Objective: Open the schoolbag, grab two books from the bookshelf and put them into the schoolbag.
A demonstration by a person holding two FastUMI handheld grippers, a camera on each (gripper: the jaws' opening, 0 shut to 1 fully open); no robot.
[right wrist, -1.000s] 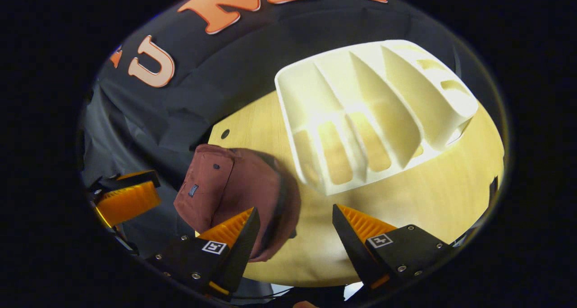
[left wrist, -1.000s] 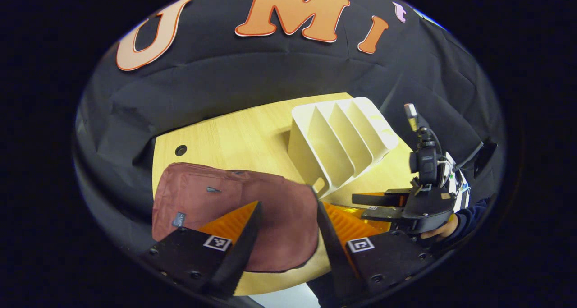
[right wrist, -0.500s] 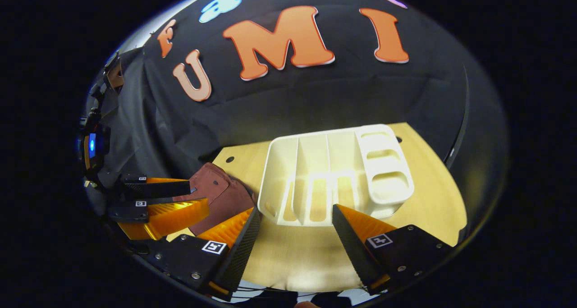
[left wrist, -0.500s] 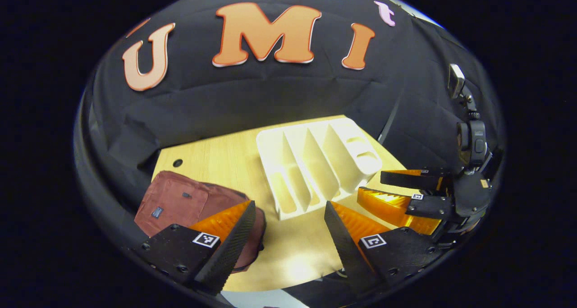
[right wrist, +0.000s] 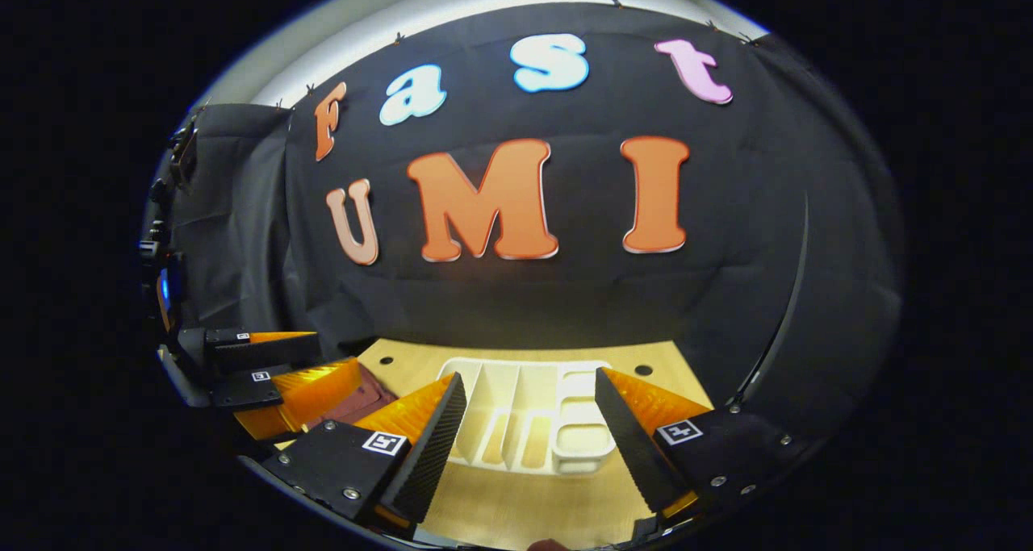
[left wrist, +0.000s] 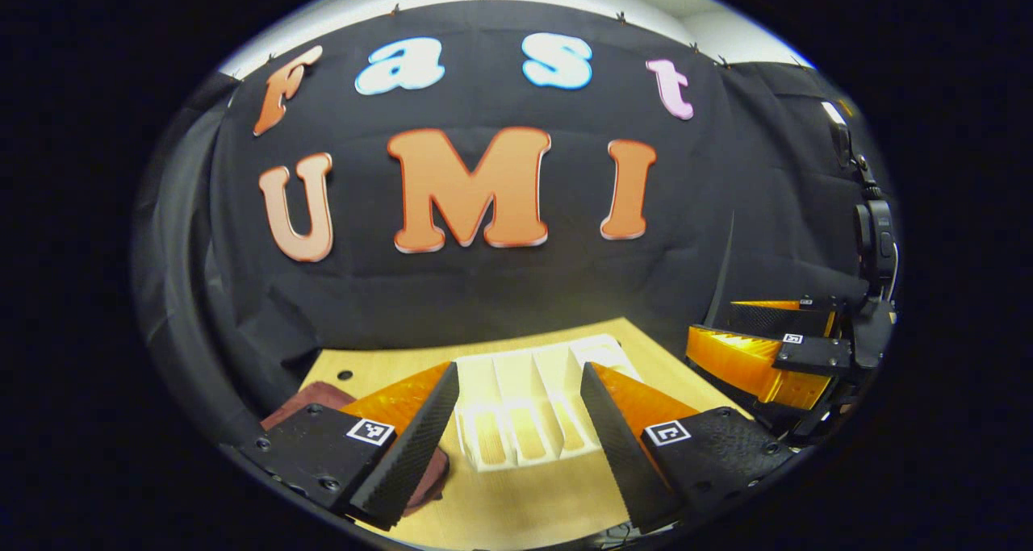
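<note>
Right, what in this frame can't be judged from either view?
- Schoolbag: mostly behind the left gripper's fingers in the left gripper view, so open or zipped is unclear.
- Bookshelf: flanked by the right gripper's fingers; slots look bookless, lower ends hidden.

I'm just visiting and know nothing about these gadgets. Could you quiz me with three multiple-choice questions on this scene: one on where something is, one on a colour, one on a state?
1. Where is the schoolbag relative to the bookshelf in the left gripper view?
A. to its left
B. on top of it
C. inside it

2. What colour is the bookshelf?
A. blue
B. cream white
C. green

3. How are the left gripper and right gripper?
A. both open
B. both shut on a book
C. one shut on the bag

Answers: 1 A, the bag lies on the wooden table left of the shelf. 2 B, its dividers look pale cream. 3 A, each pair of fingers stands apart, gripping nothing.
</note>
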